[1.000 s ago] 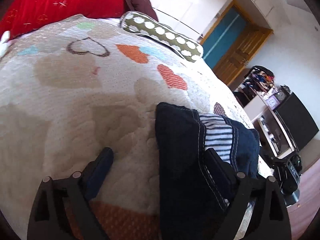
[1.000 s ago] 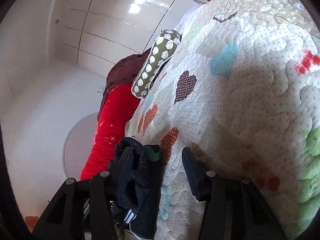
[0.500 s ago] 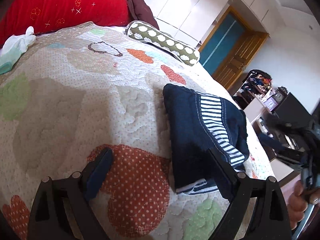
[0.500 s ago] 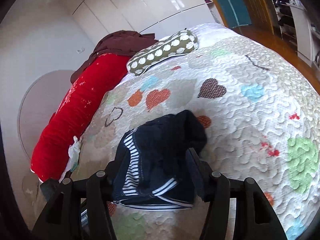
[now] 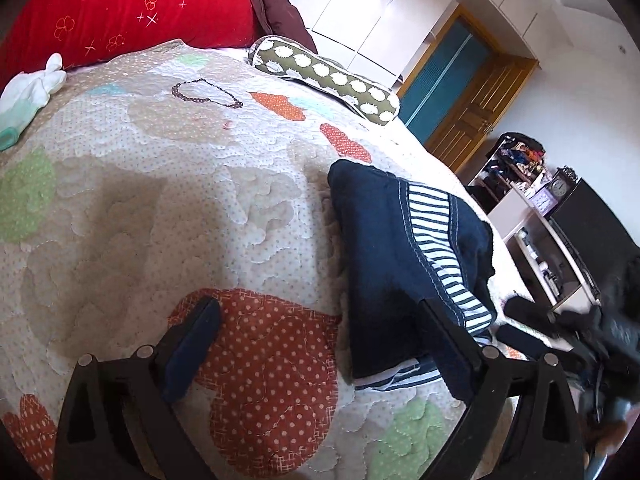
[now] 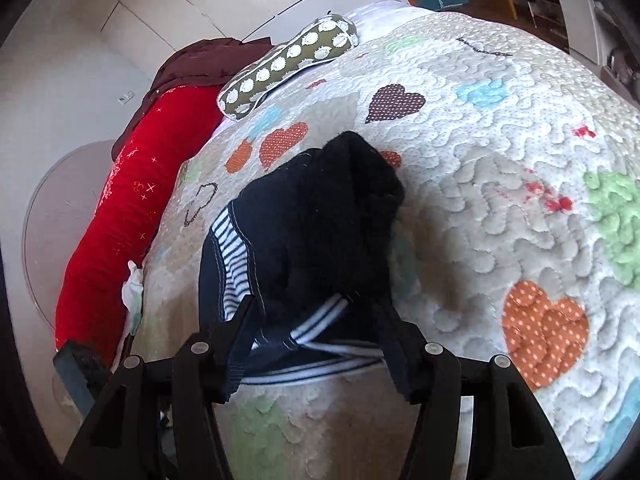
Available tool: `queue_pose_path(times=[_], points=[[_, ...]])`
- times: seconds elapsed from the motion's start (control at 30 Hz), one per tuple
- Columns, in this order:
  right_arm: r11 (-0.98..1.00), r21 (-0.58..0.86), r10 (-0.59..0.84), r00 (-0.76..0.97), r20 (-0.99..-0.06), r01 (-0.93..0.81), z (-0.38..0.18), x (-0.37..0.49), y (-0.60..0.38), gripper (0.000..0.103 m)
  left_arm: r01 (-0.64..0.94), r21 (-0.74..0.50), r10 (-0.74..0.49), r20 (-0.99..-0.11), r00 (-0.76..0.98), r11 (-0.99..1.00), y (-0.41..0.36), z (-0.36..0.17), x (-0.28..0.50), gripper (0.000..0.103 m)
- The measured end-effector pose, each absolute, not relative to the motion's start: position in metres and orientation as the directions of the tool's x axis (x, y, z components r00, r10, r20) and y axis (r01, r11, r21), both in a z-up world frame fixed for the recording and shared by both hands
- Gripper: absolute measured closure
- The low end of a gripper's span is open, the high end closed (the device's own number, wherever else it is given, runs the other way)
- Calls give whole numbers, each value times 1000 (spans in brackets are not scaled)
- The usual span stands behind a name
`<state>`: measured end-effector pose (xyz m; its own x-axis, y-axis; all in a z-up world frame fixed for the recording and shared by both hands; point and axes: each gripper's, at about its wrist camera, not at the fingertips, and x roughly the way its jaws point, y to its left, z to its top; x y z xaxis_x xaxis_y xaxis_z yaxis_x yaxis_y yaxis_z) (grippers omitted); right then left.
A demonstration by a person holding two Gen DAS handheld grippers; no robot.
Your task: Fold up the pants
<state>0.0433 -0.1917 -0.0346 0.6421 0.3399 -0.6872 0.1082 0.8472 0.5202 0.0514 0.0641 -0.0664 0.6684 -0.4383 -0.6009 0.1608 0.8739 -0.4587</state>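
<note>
Looking across the bed [image 5: 168, 208], we see its heart-patterned quilt filling both views, with a red bolster [image 5: 120, 8] and a spotted cushion [image 5: 328, 80] lying far beyond our fingers at the head end. A small white cloth [image 5: 28, 92] sits well off past the left finger of the left gripper [image 5: 320, 344].

Next in size come the pants [image 5: 384, 264], a dark navy bundle with striped lining showing, resting on the quilt. We judge they lie flat and compact because the folding is largely done and they have been let go. From the left gripper they sit ahead and toward its right finger, whose pad overlaps the near hem in the picture, though we cannot tell if it touches. From the right gripper [image 6: 316, 344] they lie straight ahead, the near striped edge between the two fingers.

Their long axis runs away from both grippers, toward the head of the bed; the striped hem points back at us, the folded dark end away.

Both grippers stand apart from the cloth. The left spreads wide, its jaws having just opened further, with only quilt and the hem's corner between them. The right stands part open, having just opened too, pads gripping nothing.
</note>
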Motion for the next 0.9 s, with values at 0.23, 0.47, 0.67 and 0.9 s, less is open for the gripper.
queue_pose_path(times=[0.23, 0.47, 0.67, 0.9], points=[[875, 460, 278, 621, -733, 151, -41, 10, -198, 37, 159, -454, -434, -604, 669, 877, 64, -67, 52, 6], [887, 433, 265, 594, -759, 158, -52, 0, -193, 32, 154, -444, -424, -611, 669, 882, 64, -67, 53, 6], [888, 430, 257, 597, -760, 165, -58, 2, -189, 28, 154, -443, -423, -611, 669, 883, 64, -67, 52, 5], [860, 480, 292, 603, -742, 174, -61, 1, -194, 28, 154, -444, -424, -611, 669, 883, 64, -67, 52, 5]])
